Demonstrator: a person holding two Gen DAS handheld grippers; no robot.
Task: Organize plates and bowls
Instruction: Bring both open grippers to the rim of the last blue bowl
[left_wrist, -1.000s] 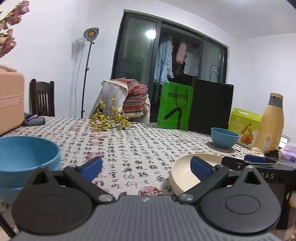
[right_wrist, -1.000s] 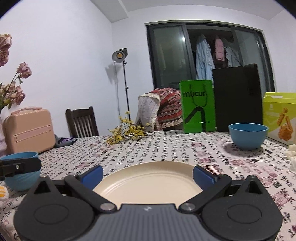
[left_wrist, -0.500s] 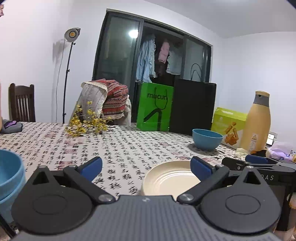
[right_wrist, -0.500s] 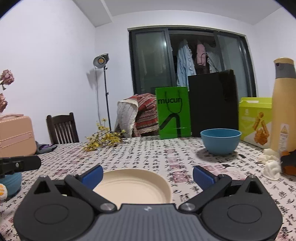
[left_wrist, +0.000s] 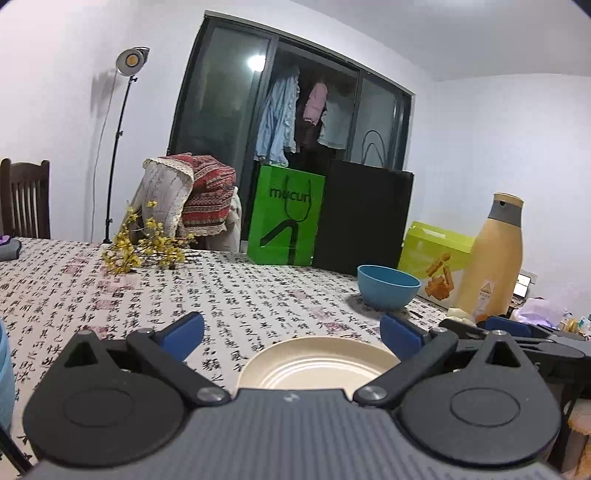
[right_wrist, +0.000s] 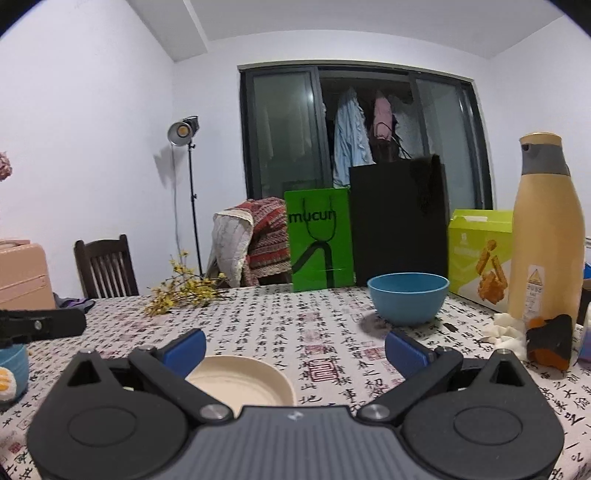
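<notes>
A cream plate (left_wrist: 317, 363) lies on the printed tablecloth right in front of my left gripper (left_wrist: 291, 332), which is open and empty. The plate also shows in the right wrist view (right_wrist: 240, 380), low and left of my right gripper (right_wrist: 295, 347), which is open and empty. A blue bowl (left_wrist: 388, 291) stands farther back on the right; in the right wrist view the bowl (right_wrist: 408, 297) is ahead and slightly right. Another blue bowl's edge (left_wrist: 5, 373) shows at the far left, and also in the right wrist view (right_wrist: 13, 369).
A tall tan bottle (right_wrist: 546, 236), a lime-green box (right_wrist: 480, 254), a green bag (right_wrist: 319, 240) and a black bag (right_wrist: 399, 225) stand along the back right. Yellow flowers (right_wrist: 184, 291) lie at the back left. White and orange clutter (right_wrist: 532, 336) lies by the bottle.
Both grippers have swung to the right. The plate has slid left in both views, the left blue bowl has nearly left the left wrist view, and the bottle has come into the right wrist view.
</notes>
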